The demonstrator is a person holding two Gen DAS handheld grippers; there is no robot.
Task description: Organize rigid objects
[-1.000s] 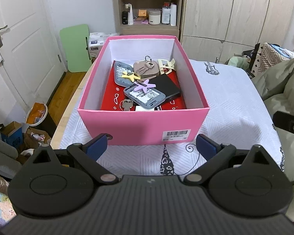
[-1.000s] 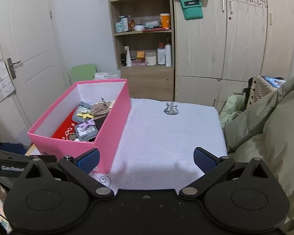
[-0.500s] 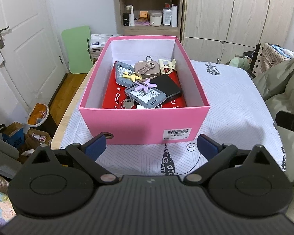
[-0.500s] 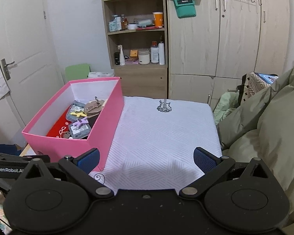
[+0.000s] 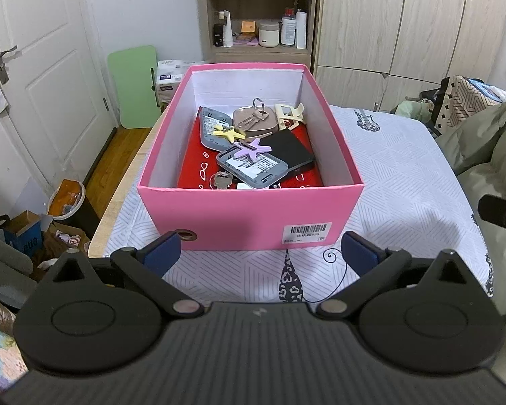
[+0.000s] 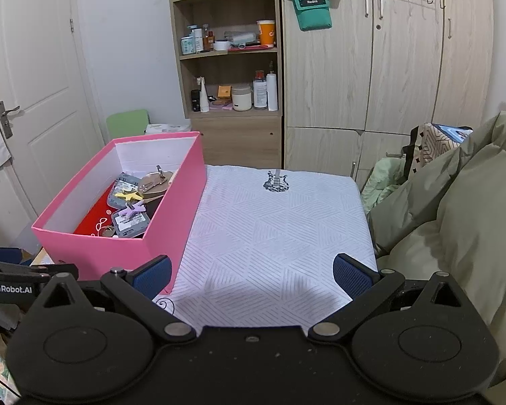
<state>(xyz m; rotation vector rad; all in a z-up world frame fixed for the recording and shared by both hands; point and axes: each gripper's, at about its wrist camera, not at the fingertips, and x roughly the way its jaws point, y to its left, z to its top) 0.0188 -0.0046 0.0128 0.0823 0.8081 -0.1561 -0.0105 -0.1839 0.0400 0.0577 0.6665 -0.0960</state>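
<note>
A pink box (image 5: 253, 212) (image 6: 172, 229) stands on the white patterned cloth (image 5: 398, 168) (image 6: 273, 216). Inside lie two grey devices (image 5: 251, 167), a black slab (image 5: 288, 150), a tan case with keys (image 5: 253, 119), a cream clip (image 5: 288, 113), a lilac star (image 5: 254, 148) and a yellow star (image 5: 227, 133) on a red sheet (image 5: 194, 165). My left gripper (image 5: 258, 254) hangs open just before the box's near wall, holding nothing. My right gripper (image 6: 249, 275) is open and empty over the cloth, right of the box.
An olive quilt (image 6: 455, 209) is heaped along the right side. Behind stand a wooden shelf (image 6: 229, 77) with bottles and wardrobe doors (image 6: 388, 67). A white door (image 5: 33, 77), a green board (image 5: 133, 84) and floor clutter (image 5: 50, 222) lie to the left.
Both grippers have drawn back and risen a little from the box; it looks smaller in both views. Nothing in the box has moved, and both stay open.
</note>
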